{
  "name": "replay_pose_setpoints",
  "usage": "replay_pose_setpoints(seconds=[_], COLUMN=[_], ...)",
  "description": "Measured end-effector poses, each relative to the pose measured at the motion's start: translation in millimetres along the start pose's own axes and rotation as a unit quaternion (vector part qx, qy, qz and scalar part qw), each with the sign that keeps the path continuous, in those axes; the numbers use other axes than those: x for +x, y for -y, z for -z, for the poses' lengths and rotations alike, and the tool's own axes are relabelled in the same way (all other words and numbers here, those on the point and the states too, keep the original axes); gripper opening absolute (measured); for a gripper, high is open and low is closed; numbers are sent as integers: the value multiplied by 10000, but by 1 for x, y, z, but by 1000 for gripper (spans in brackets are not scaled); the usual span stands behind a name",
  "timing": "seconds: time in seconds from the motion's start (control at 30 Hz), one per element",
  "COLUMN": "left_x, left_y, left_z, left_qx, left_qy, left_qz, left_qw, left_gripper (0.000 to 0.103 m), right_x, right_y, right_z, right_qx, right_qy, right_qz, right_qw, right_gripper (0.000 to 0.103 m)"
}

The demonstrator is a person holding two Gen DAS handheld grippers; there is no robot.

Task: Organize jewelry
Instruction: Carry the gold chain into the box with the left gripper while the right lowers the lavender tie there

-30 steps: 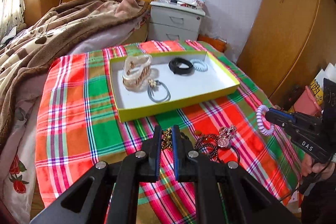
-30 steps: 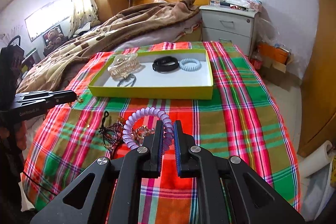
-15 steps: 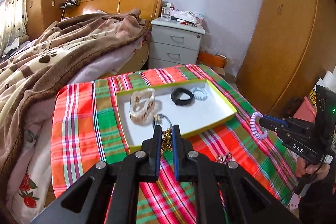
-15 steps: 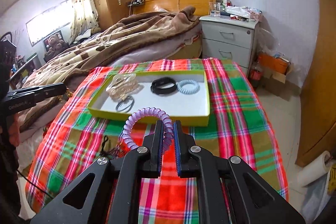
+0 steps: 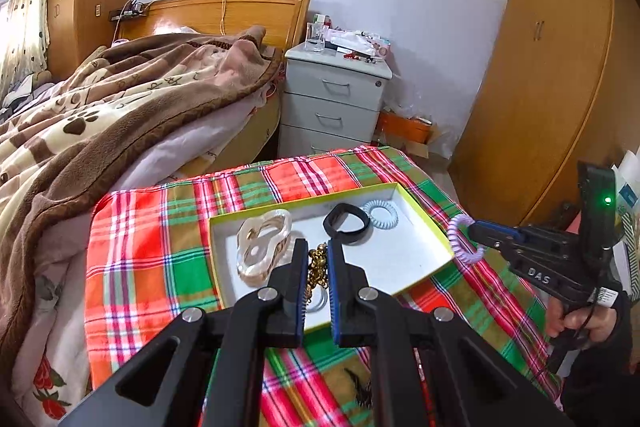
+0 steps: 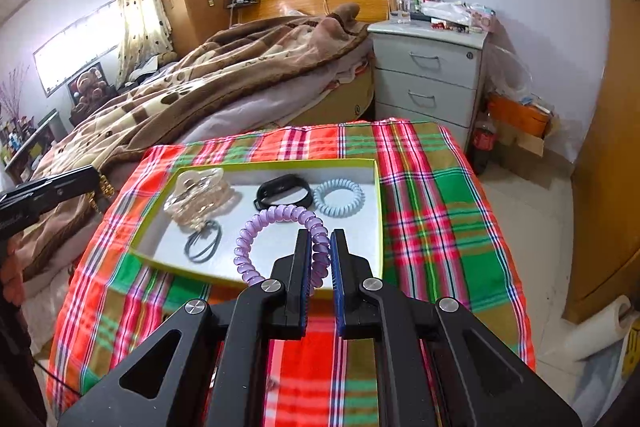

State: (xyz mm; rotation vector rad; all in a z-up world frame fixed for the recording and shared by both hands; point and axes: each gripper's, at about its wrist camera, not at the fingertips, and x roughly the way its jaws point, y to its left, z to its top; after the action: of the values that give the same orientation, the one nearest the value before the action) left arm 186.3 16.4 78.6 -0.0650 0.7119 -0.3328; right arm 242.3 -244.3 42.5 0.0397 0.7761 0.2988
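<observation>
A yellow-rimmed white tray point(image 5: 424, 223) point(image 6: 376, 187) sits on the plaid cloth. In it lie a pearly hair claw point(image 5: 262, 247) point(image 6: 196, 195), a black band point(image 5: 347, 223) point(image 6: 284, 191), a pale blue coil tie point(image 5: 382, 215) point(image 6: 339, 198) and a grey hair tie point(image 6: 203, 246). My left gripper point(image 5: 318, 259) is shut on a gold chain point(image 5: 318, 267), raised over the tray's near edge. My right gripper point(image 6: 320, 251) is shut on a purple coil hair tie point(image 6: 272, 227) point(image 5: 460, 239), held above the tray's near right side.
The plaid-covered table point(image 6: 432, 211) stands beside a bed with a brown blanket point(image 5: 100, 115). A grey nightstand point(image 5: 332, 99) is behind it. Wooden wardrobes point(image 5: 552, 87) line the right. A paper roll point(image 6: 592, 331) lies on the floor.
Both grippers have risen and moved forward toward the tray, each carrying its item. The loose jewelry pile on the cloth has dropped out of view below them.
</observation>
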Motion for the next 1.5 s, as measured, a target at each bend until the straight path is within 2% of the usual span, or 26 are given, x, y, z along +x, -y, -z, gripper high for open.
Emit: replay_pose_setpoints(seconds=[0.23,0.63,0.93,1.2,1.5], left_x=[31,74,84,92,96], left_y=[-3,-23,-35,-38,-40], left_z=[-3,14,34,46,50], left_qx=[-50,-162,-189,-239,-310], left_qy=[-168,-628,-883,-1115,-1184], left_qz=[-6,-207,-444,-494,-543], left_qw=[9998,9977,9949,9922,9910], left_gripper=[10,10,10,10,10], right_x=[36,77,94,103,107], right_y=[1,11,16,15,12], right_z=[-10,-9,-9,-7,-8], right_qx=[-58,-81,-156,-254,-376], right_qy=[-265,-677,-865,-949,-958], right_qz=[-4,75,213,381,529], right_qw=[9996,9976,9959,9944,9933], right_gripper=[10,10,10,10,10])
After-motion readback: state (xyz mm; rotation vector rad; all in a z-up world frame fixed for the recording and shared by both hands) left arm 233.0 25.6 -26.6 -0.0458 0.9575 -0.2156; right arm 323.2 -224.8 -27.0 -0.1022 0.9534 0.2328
